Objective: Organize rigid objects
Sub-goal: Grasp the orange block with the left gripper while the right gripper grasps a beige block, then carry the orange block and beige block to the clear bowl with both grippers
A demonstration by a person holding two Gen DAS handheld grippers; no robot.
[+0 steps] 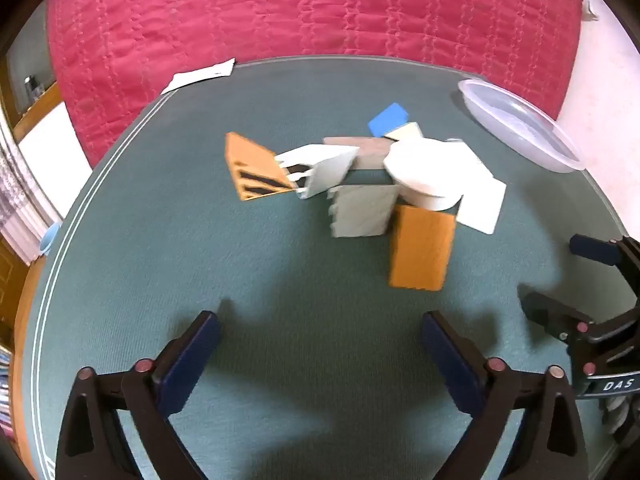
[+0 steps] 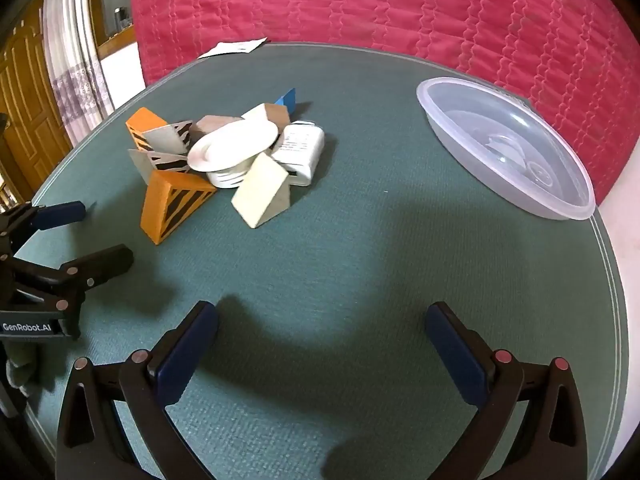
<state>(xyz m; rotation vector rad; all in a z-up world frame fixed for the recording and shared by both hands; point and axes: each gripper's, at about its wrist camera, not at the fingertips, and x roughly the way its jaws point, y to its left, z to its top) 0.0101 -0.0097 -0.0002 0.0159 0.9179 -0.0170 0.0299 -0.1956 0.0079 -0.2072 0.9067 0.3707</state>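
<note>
1. Blocks and other hard things sit in one messy pile (image 2: 228,156) near the middle of the green counter (image 2: 360,248), a bit toward its far edge.
2. A white round dish (image 2: 234,144) lies tipped on top of the pile.
3. An orange block with black stripes (image 2: 176,204) sits at the near side of the pile, and a cream wedge (image 2: 264,190) lies just beside it.
4. A white box with small print (image 2: 300,152) touches the dish on the side toward the bowl, and a blue block (image 2: 286,100) peeks out at the back.
5. A clear plastic bowl (image 2: 508,148) sits at the far right edge of the counter, well apart from the pile.
6. The left claw (image 1: 320,344) hangs over the near part of the counter with its two fingers wide apart and nothing between them. The pile is ahead of it, and a plain orange side of a block (image 1: 422,248) is the nearest piece.
7. The right claw (image 2: 322,334) is also spread wide and holds nothing. The pile lies ahead of it and to its left, not touching it.
8. A white paper (image 2: 234,48) lies at the far edge of the counter, by the red quilt (image 2: 380,8).
</note>
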